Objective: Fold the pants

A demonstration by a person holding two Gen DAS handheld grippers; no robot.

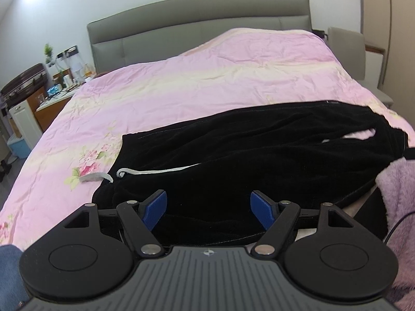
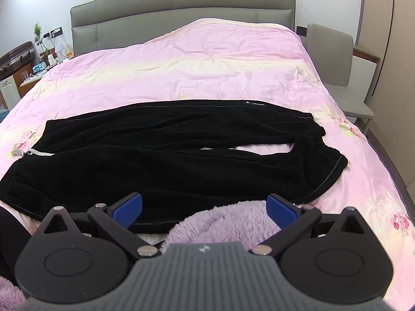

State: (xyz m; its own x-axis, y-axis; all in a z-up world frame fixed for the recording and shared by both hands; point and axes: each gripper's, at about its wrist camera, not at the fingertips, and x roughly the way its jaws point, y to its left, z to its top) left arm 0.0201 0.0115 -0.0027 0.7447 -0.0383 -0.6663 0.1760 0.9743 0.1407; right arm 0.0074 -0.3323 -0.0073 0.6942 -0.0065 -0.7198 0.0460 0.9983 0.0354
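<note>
Black pants (image 2: 160, 150) lie spread crosswise on the pink floral bedspread (image 2: 207, 70), near the foot edge of the bed. The waistband sits at the left end, with a white drawstring (image 1: 155, 171) trailing across the fabric and its grey tip lying on the bedspread. The two legs run to the right, one behind the other, with a narrow strip of pink showing between them toward the cuffs. The fabric is flat and shows shallow wrinkles only.

My left gripper (image 1: 208, 208) hangs over the near edge of the pants at the waist end. Its blue pads (image 1: 155, 208) are spread wide; nothing is between them and they are clear of the cloth.

My right gripper (image 2: 205, 211) is held over the near edge further toward the legs. Its blue pads (image 2: 128, 210) are likewise spread wide and grip nothing. A fluffy lilac sleeve (image 2: 223, 223) shows below and between them, in front of the pants' hem.

A grey padded headboard (image 2: 181, 7) closes the far end. A cluttered side table (image 1: 58, 90) stands to the left, a grey chair (image 2: 334, 59) to the right.
</note>
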